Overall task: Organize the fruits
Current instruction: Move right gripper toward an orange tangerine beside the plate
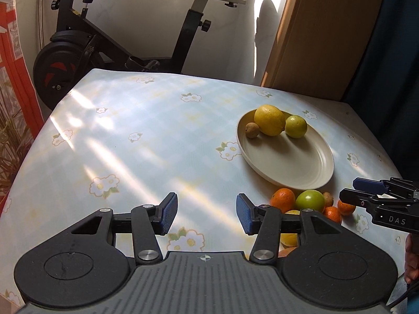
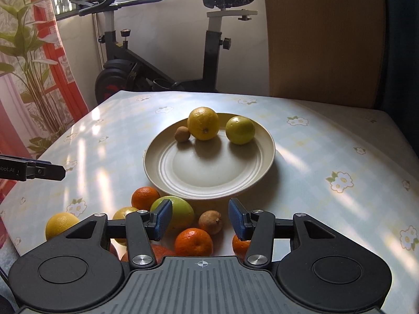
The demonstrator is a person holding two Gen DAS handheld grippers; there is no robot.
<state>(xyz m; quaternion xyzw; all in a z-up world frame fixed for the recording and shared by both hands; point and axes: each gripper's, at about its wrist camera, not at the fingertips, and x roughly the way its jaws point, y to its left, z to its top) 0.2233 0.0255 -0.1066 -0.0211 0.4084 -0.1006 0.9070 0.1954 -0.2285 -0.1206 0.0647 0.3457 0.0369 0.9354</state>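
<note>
A cream plate (image 2: pixel 209 172) (image 1: pixel 301 167) holds a large yellow citrus (image 2: pixel 203 123) (image 1: pixel 269 119), a yellow-green fruit (image 2: pixel 240 130) (image 1: pixel 296 126) and a small brown fruit (image 2: pixel 182 133) (image 1: pixel 252 130). In front of the plate lies a cluster: a green apple (image 2: pixel 180 209) (image 1: pixel 310 200), oranges (image 2: pixel 145 197) (image 2: pixel 193 241), a brown fruit (image 2: pixel 210 222) and a lemon (image 2: pixel 61 225). My right gripper (image 2: pixel 200 219) hangs open over this cluster, nothing between its pads. My left gripper (image 1: pixel 207 216) is open above bare tablecloth, left of the fruit.
The table wears a pale blue floral cloth (image 1: pixel 131 136). Behind its far edge stands an exercise bike (image 2: pixel 162 60). A wooden panel (image 2: pixel 322 39) rises at the back right, a red-patterned curtain (image 2: pixel 52 60) at the left. A hand (image 1: pixel 412 259) shows at the right edge.
</note>
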